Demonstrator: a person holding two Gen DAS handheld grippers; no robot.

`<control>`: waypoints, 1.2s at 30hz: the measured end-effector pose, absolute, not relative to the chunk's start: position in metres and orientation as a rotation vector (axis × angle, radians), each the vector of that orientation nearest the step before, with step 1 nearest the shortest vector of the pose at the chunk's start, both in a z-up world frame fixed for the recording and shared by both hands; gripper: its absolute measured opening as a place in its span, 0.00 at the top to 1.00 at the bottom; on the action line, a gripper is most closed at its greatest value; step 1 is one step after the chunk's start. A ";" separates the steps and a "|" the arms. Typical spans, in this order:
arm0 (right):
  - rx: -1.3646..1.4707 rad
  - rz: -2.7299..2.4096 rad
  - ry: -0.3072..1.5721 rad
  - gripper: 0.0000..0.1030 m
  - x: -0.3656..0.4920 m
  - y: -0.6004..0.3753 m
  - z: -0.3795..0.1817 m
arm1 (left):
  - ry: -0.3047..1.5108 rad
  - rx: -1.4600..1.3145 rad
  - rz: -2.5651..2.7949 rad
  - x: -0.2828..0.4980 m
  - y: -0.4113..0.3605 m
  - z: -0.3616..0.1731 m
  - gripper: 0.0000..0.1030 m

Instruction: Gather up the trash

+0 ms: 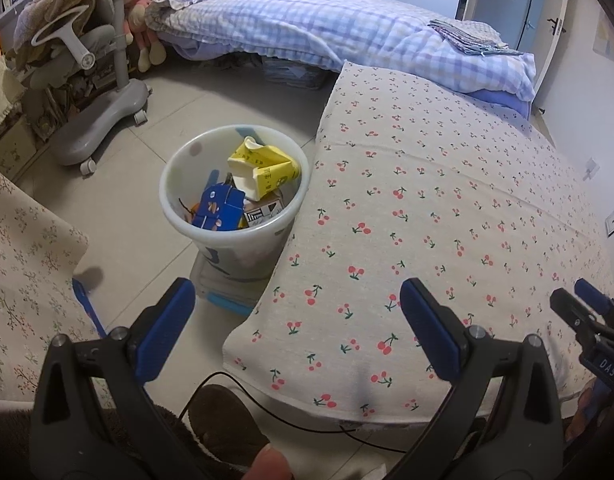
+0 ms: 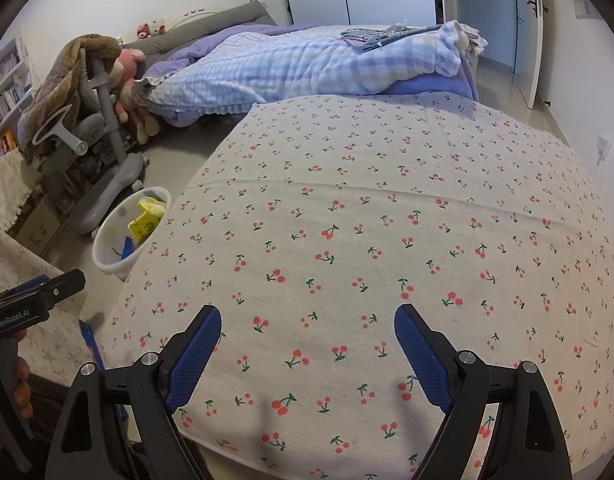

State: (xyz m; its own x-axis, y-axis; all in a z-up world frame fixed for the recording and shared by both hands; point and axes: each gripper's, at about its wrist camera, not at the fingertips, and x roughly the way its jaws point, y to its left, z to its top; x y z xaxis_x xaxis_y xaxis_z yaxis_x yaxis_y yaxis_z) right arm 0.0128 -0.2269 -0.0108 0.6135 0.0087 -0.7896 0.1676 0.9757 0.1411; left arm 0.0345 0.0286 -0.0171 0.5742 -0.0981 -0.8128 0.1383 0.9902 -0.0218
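Left gripper (image 1: pixel 297 294) held above the table's near-left corner, fingers spread wide, nothing between them; blue pads (image 1: pixel 169 320) face inward. Right gripper (image 2: pixel 307 320) hovers over the table (image 2: pixel 387 200), fingers likewise well apart and empty; its tip also shows at the right edge of the left view.

Table covered in a cherry-print cloth; no loose items visible on the cloth in either view.

Bin (image 1: pixel 175 184), white and round, stands on the tiled floor (image 1: pixel 119 216) just beside the table's left edge, its rim touching or nearly touching the cloth; cannot tell which. Trash sits inside the bin: a crumpled yellow carton (image 1: pixel 267 168) on top toward the table side; a blue carton (image 1: pixel 219 210) lower left; a brown box (image 1: pixel 263 210) partly hidden between them. In the right view the bin (image 2: pixel 119 240) shows only in part, yellow carton visible.

Behind the bin: grey chair (image 1: pixel 103 120) on castors, draped with a brown blanket; bed (image 1: pixel 307 32) with checked quilt beyond; pink plush toy (image 1: pixel 145 12) leaning at the bed's end. A second floral cloth (image 1: pixel 23 260) fills the left edge.
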 end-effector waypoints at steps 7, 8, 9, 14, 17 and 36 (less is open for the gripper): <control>0.206 -0.091 0.883 0.13 0.011 -0.227 -0.008 | 0.960 0.047 -0.145 0.033 0.024 -0.020 0.01; 0.206 -0.089 0.879 0.13 0.011 -0.226 -0.008 | 0.955 0.052 -0.146 0.033 0.023 -0.020 0.01; 0.202 -0.088 0.877 0.13 0.011 -0.225 -0.008 | 0.951 0.056 -0.143 0.032 0.023 -0.020 0.01; 0.191 -0.083 0.874 0.13 0.013 -0.221 -0.008 | 0.955 0.050 -0.136 0.033 0.025 -0.021 0.01; 0.189 -0.082 0.872 0.13 0.014 -0.220 -0.009 | 0.946 0.052 -0.135 0.032 0.025 -0.019 0.01; 0.155 -0.073 0.835 0.13 0.021 -0.207 -0.006 | 0.917 0.041 -0.083 0.029 0.032 -0.016 0.01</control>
